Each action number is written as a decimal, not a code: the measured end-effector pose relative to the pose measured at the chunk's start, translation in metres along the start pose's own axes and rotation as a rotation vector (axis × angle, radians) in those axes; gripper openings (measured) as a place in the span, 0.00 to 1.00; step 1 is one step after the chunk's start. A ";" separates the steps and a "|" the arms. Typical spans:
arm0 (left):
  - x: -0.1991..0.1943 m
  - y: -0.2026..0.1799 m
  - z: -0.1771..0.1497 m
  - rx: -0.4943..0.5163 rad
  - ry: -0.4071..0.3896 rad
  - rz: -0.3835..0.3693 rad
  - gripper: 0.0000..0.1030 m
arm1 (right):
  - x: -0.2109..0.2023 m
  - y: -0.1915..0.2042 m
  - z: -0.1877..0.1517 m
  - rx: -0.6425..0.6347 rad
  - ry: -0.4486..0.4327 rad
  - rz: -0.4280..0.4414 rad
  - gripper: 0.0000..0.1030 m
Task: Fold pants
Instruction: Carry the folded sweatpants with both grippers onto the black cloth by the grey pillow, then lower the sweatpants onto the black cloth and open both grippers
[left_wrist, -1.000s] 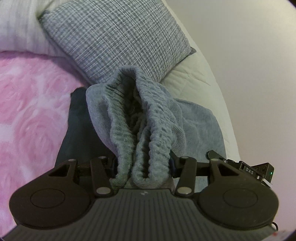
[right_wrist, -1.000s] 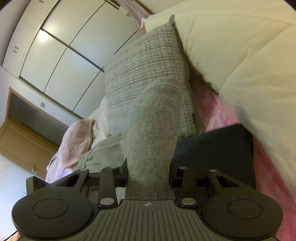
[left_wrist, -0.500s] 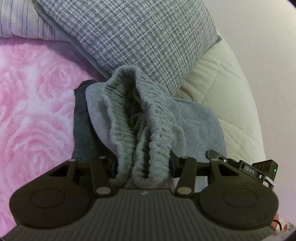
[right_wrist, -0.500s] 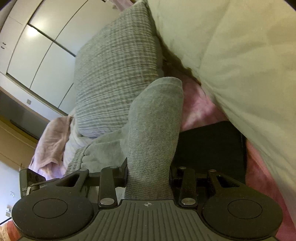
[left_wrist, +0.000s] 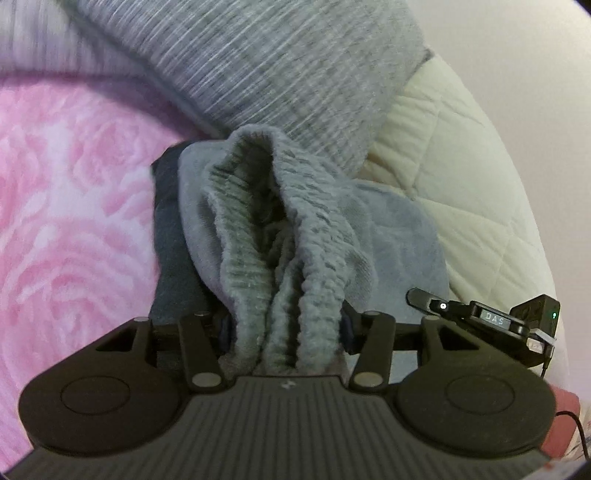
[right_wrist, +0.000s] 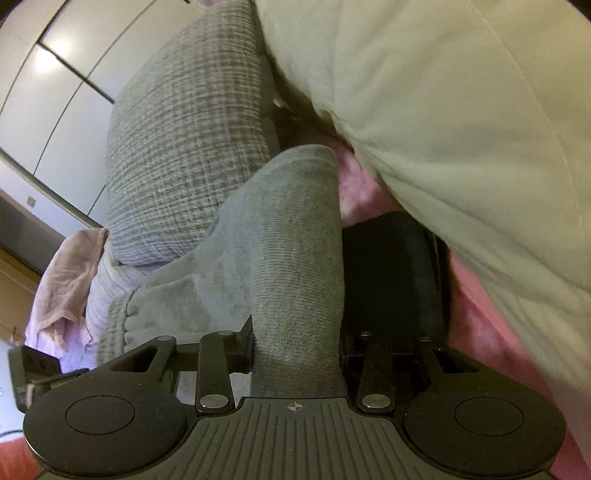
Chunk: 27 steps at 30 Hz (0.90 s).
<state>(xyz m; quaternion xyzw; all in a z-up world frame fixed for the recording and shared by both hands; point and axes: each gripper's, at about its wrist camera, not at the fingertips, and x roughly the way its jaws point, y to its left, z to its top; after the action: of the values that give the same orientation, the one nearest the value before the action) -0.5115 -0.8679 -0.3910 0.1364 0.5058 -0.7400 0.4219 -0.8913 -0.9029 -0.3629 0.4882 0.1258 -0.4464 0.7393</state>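
Observation:
The grey sweatpants (left_wrist: 388, 236) are held up between both grippers over the bed. In the left wrist view my left gripper (left_wrist: 284, 325) is shut on the bunched, ribbed waistband (left_wrist: 310, 236), which hides the pads. In the right wrist view my right gripper (right_wrist: 297, 343) is shut on a smooth fold of the pants (right_wrist: 288, 251), and the cloth rises from the jaws and droops to the left. The right gripper (left_wrist: 480, 317) also shows at the right edge of the left wrist view, level with the left one.
A dark folded garment (left_wrist: 173, 266) lies under the pants on a pink rose blanket (left_wrist: 74, 206). A grey checked pillow (left_wrist: 277, 62) stands close behind. A cream quilt (left_wrist: 461, 177) lies to the right, and wardrobe doors (right_wrist: 55, 92) stand beyond.
Both grippers have sunk toward the bed with the pants still in them. The pillow and the quilt now fill more of both views.

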 end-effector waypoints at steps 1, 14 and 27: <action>-0.004 -0.006 0.001 0.029 -0.013 -0.002 0.45 | -0.003 0.004 -0.002 -0.026 -0.019 -0.002 0.34; -0.013 -0.001 0.010 0.062 0.044 0.120 0.61 | -0.022 0.013 0.002 -0.001 0.053 -0.187 0.53; -0.005 -0.083 0.068 0.379 -0.097 0.345 0.11 | -0.001 0.097 0.042 -0.535 -0.130 -0.345 0.32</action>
<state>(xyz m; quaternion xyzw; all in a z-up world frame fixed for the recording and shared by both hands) -0.5568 -0.9131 -0.3048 0.2616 0.3065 -0.7444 0.5324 -0.8262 -0.9248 -0.2825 0.2185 0.2722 -0.5464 0.7613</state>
